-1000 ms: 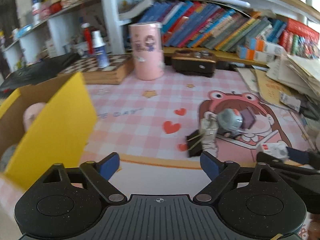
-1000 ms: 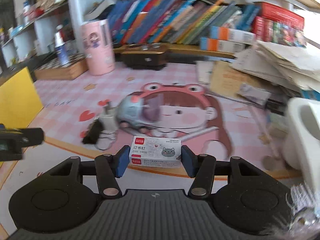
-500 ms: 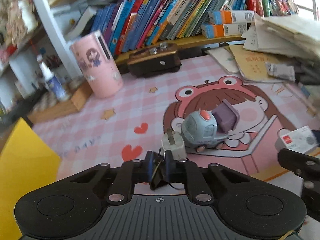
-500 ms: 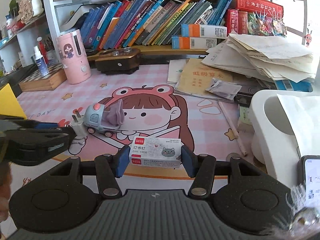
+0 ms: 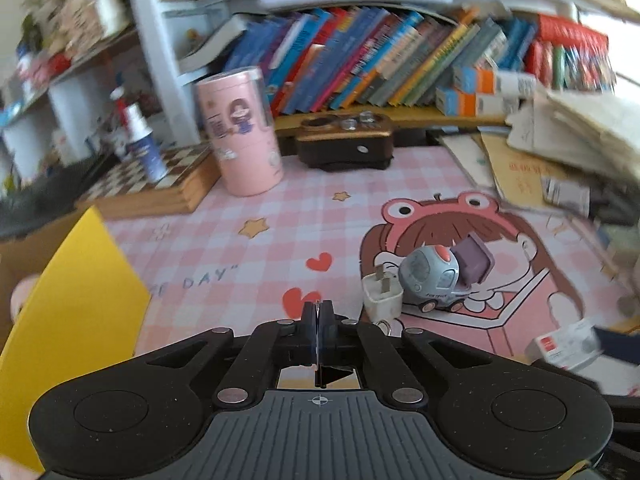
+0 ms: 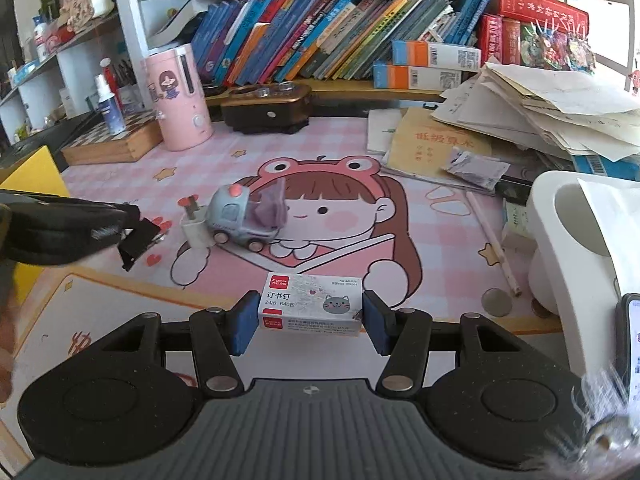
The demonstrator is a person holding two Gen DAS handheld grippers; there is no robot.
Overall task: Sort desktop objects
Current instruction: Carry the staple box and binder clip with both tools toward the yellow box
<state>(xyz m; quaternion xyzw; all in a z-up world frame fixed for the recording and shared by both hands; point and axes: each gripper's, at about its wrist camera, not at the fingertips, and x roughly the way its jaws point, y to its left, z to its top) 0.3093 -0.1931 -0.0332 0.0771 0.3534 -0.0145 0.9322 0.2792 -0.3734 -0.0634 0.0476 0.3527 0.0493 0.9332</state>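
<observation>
A staple box (image 6: 311,305) printed "24/6" with a grey cat face is clamped between the right gripper (image 6: 311,322) pads above the desk mat's (image 6: 344,148) near edge. A black binder clip (image 6: 138,242) is pinched in the closed left gripper (image 5: 318,330), lifted beside the white plug (image 6: 192,228) and toy car (image 6: 244,218). "DAY" is printed on the mat.
</observation>
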